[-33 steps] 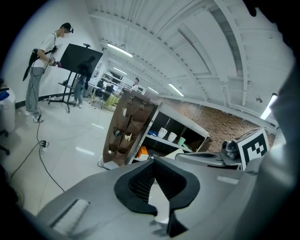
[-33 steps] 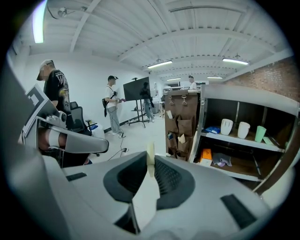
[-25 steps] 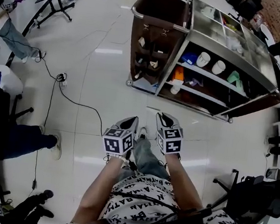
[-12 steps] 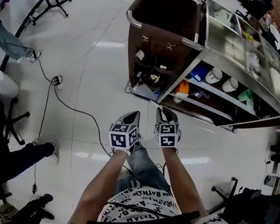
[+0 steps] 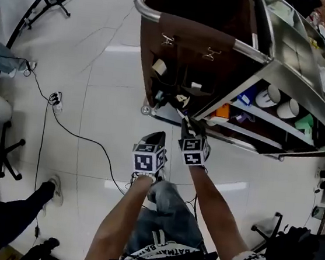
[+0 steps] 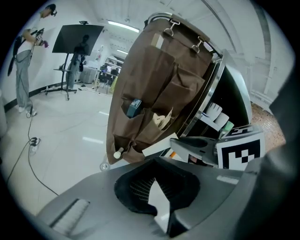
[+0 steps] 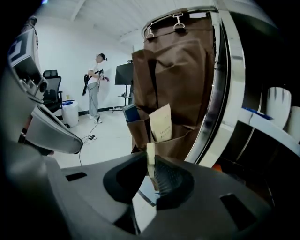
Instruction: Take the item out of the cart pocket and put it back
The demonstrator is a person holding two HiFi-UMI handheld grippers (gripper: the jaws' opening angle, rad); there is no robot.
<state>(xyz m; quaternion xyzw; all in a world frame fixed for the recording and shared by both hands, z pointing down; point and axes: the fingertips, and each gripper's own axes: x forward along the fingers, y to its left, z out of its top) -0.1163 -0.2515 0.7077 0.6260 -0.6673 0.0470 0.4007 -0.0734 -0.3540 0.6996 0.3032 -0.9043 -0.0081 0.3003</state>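
The cart's brown hanging organiser (image 5: 178, 69) with its pockets fills the top middle of the head view. A beige packet (image 7: 161, 123) and a blue item (image 7: 131, 112) stick out of its pockets. My right gripper (image 7: 151, 161) is shut on a thin pale flat item (image 7: 150, 152), seen edge-on, just short of the lower pockets; in the head view that gripper (image 5: 188, 124) reaches the organiser's foot. My left gripper (image 6: 154, 164) stays a little behind, jaws together with nothing in them, and is lower left in the head view (image 5: 155, 140).
The steel cart (image 5: 288, 65) carries white cups (image 5: 277, 102) and an orange item (image 5: 222, 111) on its shelves at right. A black cable (image 5: 85, 137) runs over the white floor. A person (image 7: 93, 86) and a screen on a stand (image 6: 75, 42) are far off.
The person has stepped toward the cart, which now looms larger. Both grippers have moved forward to the organiser's lower pockets, the right one ahead.
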